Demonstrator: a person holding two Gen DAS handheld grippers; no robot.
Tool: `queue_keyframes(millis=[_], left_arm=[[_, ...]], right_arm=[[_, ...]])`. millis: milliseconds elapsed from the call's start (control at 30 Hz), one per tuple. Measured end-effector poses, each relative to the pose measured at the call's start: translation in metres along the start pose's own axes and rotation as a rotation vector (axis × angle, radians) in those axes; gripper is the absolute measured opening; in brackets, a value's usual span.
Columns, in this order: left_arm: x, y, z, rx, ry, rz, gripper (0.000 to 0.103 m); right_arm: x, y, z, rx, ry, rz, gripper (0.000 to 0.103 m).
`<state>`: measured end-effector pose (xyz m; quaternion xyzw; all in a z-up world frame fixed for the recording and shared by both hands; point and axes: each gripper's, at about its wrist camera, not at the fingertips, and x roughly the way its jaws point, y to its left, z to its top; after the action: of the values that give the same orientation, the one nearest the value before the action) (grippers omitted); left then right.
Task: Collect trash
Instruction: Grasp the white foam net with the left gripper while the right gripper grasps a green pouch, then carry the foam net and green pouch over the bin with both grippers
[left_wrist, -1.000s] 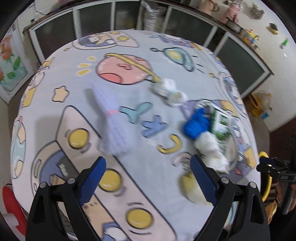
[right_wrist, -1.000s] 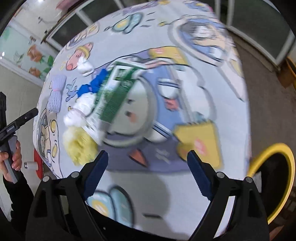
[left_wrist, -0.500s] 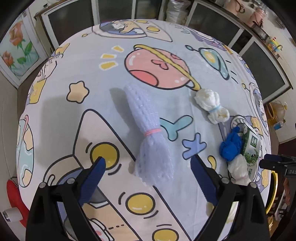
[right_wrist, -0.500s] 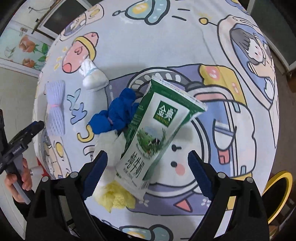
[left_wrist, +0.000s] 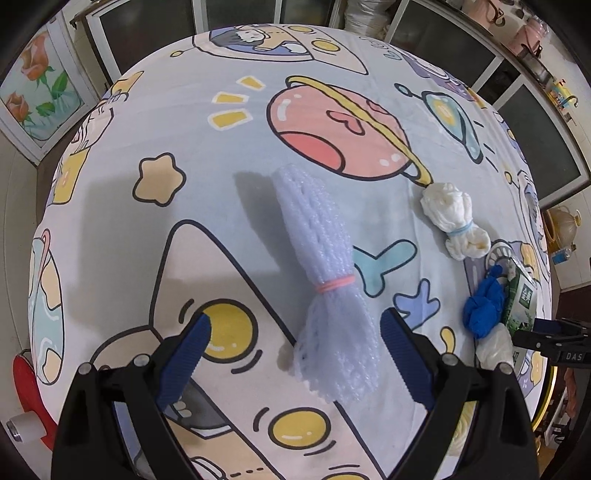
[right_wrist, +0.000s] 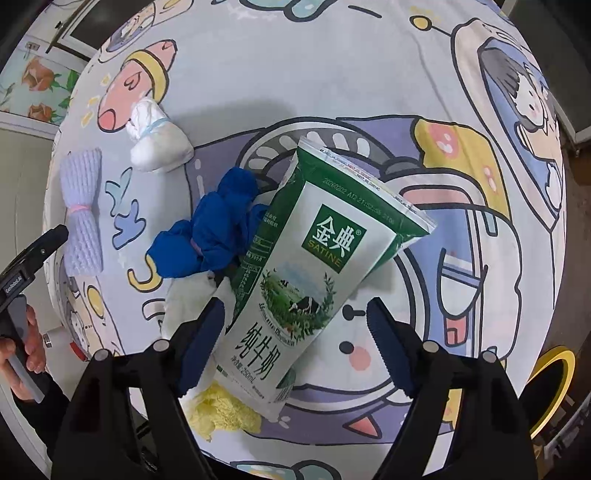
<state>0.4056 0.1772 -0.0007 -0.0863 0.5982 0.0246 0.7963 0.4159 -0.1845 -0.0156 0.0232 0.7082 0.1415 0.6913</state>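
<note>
**Now both tongs hang over their trash**

Just a second ago roaming, each pair has settled above a target. Left tongs (left_wrist: 295, 338) gape, empty, the net (left_wrist: 328, 280) between and ahead of them. Right tongs (right_wrist: 295, 325) are closing around the carton (right_wrist: 306, 273), not yet pinching; the counter (right_wrist: 332, 74) remains littered.

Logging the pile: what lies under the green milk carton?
The milk carton overlaps a white crumpled wad, a yellow wad and the blue glove bundle's edge. Anything else beneath is hidden.
</note>
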Motion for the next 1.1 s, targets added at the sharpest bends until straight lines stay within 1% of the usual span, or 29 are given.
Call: queue_keyframes(millis=[100, 200, 333, 400, 433, 467, 500, 533, 567, 600, 633, 667, 733, 767, 833, 967, 1100], left_arm=[[0.009, -0.001, 0.003, -0.004, 0.019, 0.001, 0.089], [0.022, -0.004, 0.009, -0.011, 0.045, -0.023, 0.089], [0.039, -0.01, 0.012, -0.01, 0.079, -0.028, 0.089], [0.045, -0.013, 0.012, -0.004, 0.085, -0.017, 0.089], [0.048, -0.014, 0.012, -0.002, 0.085, -0.009, 0.089], [0.05, -0.015, 0.013, -0.005, 0.084, -0.002, 0.088], [0.05, -0.014, 0.013, -0.009, 0.081, 0.002, 0.086], [0.05, -0.014, 0.013, -0.01, 0.073, 0.016, 0.076], [0.049, -0.014, 0.013, -0.003, 0.062, 0.044, 0.061], [0.047, -0.014, 0.013, 0.002, 0.053, 0.055, 0.052], [0.045, -0.014, 0.012, 0.001, 0.044, 0.053, 0.036], [0.042, -0.011, 0.012, -0.01, 0.041, 0.036, 0.03], [0.038, -0.009, 0.012, -0.017, 0.038, 0.017, 0.027], [0.035, -0.009, 0.011, -0.013, 0.031, 0.023, 0.025], [0.029, -0.009, 0.007, -0.022, 0.013, 0.028, 0.025], [0.005, -0.005, 0.002, -0.036, -0.03, 0.014, 0.024], [-0.014, -0.003, -0.002, -0.036, -0.06, -0.001, 0.024]], right_arm=[[0.005, 0.003, 0.005, 0.0, 0.008, -0.005, 0.073], [0.011, 0.003, 0.008, 0.004, 0.022, 0.0, 0.073], [0.02, 0.004, 0.013, -0.002, 0.044, -0.01, 0.071], [0.022, 0.007, 0.016, -0.006, 0.045, -0.012, 0.07], [0.023, 0.007, 0.017, -0.008, 0.046, -0.015, 0.069], [0.023, 0.007, 0.017, -0.011, 0.047, -0.023, 0.064], [0.023, 0.008, 0.017, -0.017, 0.044, -0.037, 0.056], [0.022, 0.008, 0.016, -0.023, 0.042, -0.045, 0.055], [0.019, 0.007, 0.016, -0.024, 0.037, -0.034, 0.051], [0.017, 0.006, 0.014, -0.021, 0.029, -0.026, 0.046], [0.013, 0.004, 0.014, -0.022, 0.016, -0.017, 0.045], [0.009, 0.002, 0.013, -0.023, 0.006, -0.01, 0.042], [0.004, 0.0, 0.011, -0.023, -0.006, -0.002, 0.04], [0.001, -0.001, 0.009, -0.024, -0.013, 0.0, 0.039], [-0.003, -0.003, 0.006, -0.028, -0.027, 0.005, 0.038], [-0.013, -0.002, -0.005, -0.044, -0.067, 0.017, 0.036], [-0.027, 0.003, -0.015, -0.061, -0.093, 0.009, 0.036]])
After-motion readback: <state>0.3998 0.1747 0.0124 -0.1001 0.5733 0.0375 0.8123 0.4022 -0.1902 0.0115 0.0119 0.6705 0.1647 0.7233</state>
